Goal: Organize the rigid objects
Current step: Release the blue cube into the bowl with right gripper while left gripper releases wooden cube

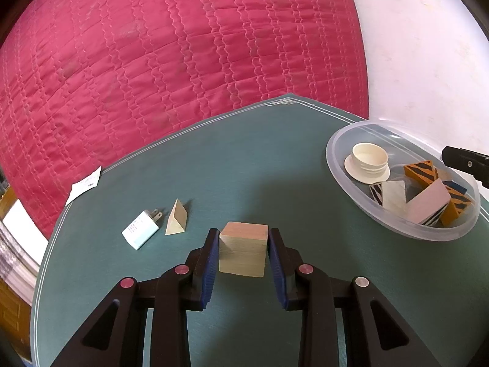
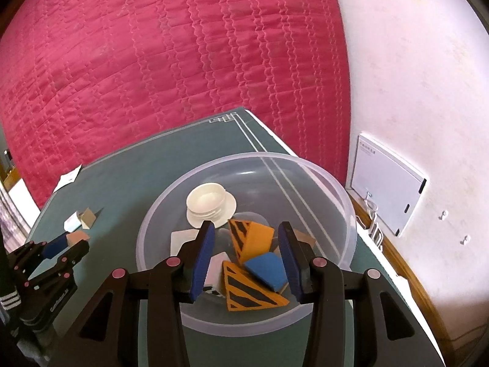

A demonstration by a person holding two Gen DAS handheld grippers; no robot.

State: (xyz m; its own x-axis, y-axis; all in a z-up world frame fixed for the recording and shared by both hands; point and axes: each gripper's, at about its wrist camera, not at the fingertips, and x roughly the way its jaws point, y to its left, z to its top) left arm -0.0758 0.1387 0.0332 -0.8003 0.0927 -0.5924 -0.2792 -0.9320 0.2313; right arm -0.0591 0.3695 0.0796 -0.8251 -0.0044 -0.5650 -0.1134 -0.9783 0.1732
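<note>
Roughly, by size:
bed: red quilted bed (image 1: 183,61) fills the background behind the tabletop.
tabletop: teal tabletop (image 1: 244,168) carries everything for the task.
bowl: clear plastic bowl (image 2: 345,202) at the tabletop's right corner, already holding a white cap (image 2: 211,203), orange striped blocks (image 2: 249,237), a blue block (image 2: 267,270) and pale pieces.
left gripper: left gripper (image 1: 244,238), fingers (image 1: 211,257) on both sides of the wooden cube, touching or all but touching its faces; whether it rests on the tabletop or is just lifted can't be told.
right gripper: right gripper (image 2: 246,229) hangs over the bowl, fingers parted, nothing between them.
wooden cube: wooden cube (image 1: 243,252) mid-tabletop, well apart from the bowl.
charger: white plug adapter (image 1: 142,229) lies left of the cube.
wedge: small wooden wedge (image 1: 177,218) just beside the adapter.
paper slip: paper slip (image 1: 84,185) at the far left edge.
step: judged as grasping the cube, sorting part done; cube, wedge and adapter left outside the bowl.
next move: likely firm the grip, lift clear, carry right over the rim, drop in free space; right gripper may need to clear out.
</note>
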